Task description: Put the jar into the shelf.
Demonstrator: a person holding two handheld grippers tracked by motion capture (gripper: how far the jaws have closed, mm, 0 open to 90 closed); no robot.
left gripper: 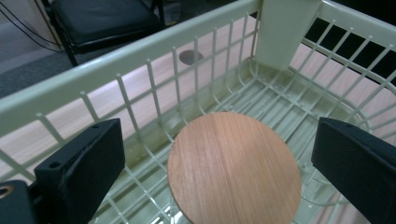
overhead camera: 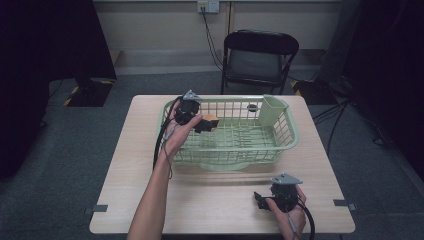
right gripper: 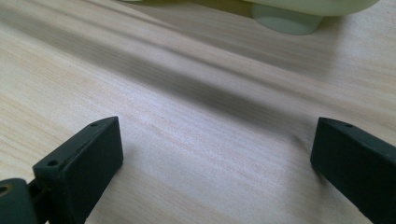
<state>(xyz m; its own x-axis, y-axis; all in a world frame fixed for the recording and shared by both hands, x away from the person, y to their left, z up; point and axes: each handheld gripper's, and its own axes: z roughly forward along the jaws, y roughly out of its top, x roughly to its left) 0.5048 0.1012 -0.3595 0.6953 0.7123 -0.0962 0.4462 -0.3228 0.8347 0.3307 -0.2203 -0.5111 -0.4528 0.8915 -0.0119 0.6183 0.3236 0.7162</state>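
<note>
A round wooden disc (left gripper: 233, 165) sits inside the pale green basket (left gripper: 116, 65), near its left end; in the high view it is a small orange-brown patch (overhead camera: 210, 119). My left gripper (overhead camera: 204, 124) reaches over the basket's left rim and hangs just above the disc, open, with its jaws wide on either side and not touching it. My right gripper (overhead camera: 259, 200) rests low over the bare wooden table (right gripper: 196, 116) near the front edge, open, nothing between its jaws.
A tall green cutlery cup (overhead camera: 273, 111) is fixed in the basket's far right corner. A small dark round object (overhead camera: 252, 106) lies on the table behind the basket. A black folding chair (overhead camera: 259, 55) stands beyond the table.
</note>
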